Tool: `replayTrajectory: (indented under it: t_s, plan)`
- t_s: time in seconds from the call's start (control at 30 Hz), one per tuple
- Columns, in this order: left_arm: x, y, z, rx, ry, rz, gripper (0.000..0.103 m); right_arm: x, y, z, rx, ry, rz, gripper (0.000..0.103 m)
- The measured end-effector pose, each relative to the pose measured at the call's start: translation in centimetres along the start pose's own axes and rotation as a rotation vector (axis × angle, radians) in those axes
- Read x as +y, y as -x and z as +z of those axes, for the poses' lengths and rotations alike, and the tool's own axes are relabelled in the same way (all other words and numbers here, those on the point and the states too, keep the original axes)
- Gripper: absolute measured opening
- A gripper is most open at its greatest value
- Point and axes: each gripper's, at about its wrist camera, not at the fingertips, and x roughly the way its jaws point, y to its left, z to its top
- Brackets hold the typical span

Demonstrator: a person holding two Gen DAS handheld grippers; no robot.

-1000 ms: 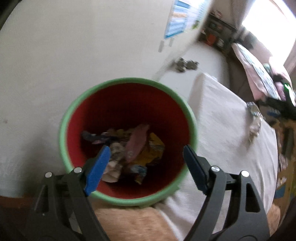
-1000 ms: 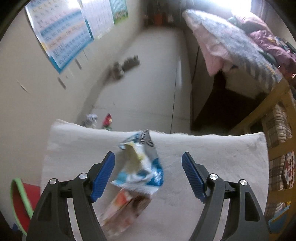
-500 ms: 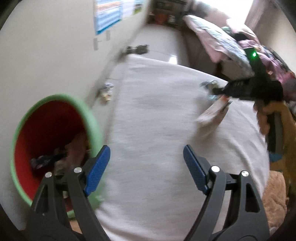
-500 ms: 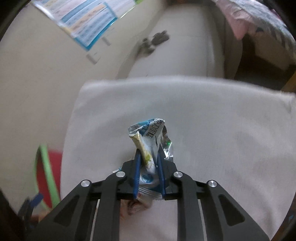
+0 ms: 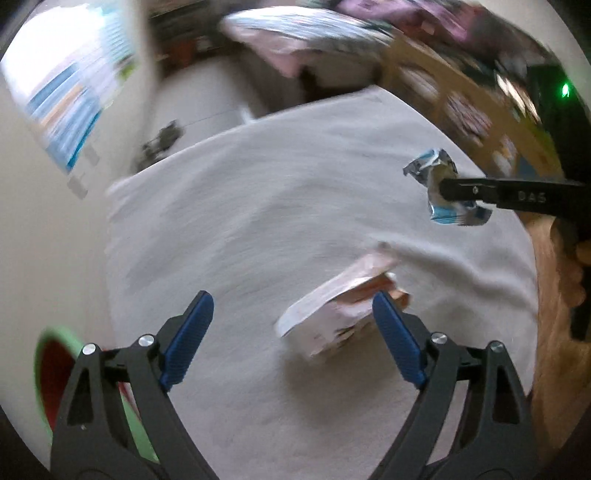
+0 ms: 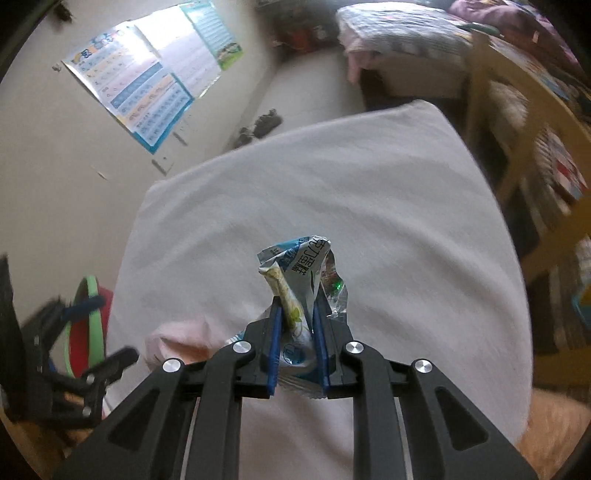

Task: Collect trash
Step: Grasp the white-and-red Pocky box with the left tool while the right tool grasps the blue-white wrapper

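My left gripper (image 5: 291, 321) hangs over the white cloth-covered table (image 5: 258, 221), its jaws opening. A crumpled pink and orange wrapper (image 5: 340, 306) lies on the cloth between its fingers, untouched by the pads. My right gripper (image 6: 297, 317) is shut on a crumpled blue and white wrapper (image 6: 295, 280) and holds it above the cloth. The left wrist view shows that gripper (image 5: 458, 192) at the right with the same wrapper (image 5: 436, 173). The red bin with a green rim (image 5: 48, 369) stands beside the table's left edge, also seen as the bin (image 6: 92, 321) in the right wrist view.
Posters (image 6: 147, 92) hang on the wall to the left. Dark shoes (image 6: 258, 125) lie on the floor beyond the table. A bed with piled bedding (image 6: 399, 29) stands at the back, and a wooden frame (image 6: 517, 122) borders the table's right side.
My left gripper swung from over the bin to over the table, above the pink wrapper. My right gripper shut on the blue and white wrapper and lifted it off the cloth.
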Motion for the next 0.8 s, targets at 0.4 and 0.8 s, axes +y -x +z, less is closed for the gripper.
replayTrajectory:
  t_s: [0.4,0.8]
  plan:
    - [-2.8,-6.2,1.1,0.225,-0.183,-0.006,0.086,-1.9,2.1,-0.6,-0.014,-0.073,0.074,0.016]
    - [-1.2,-5.5,0.2,0.221,0.061,-0.07,0.029,-0.2,4.0,0.0,-0.084,-0.008,0.013,0.016]
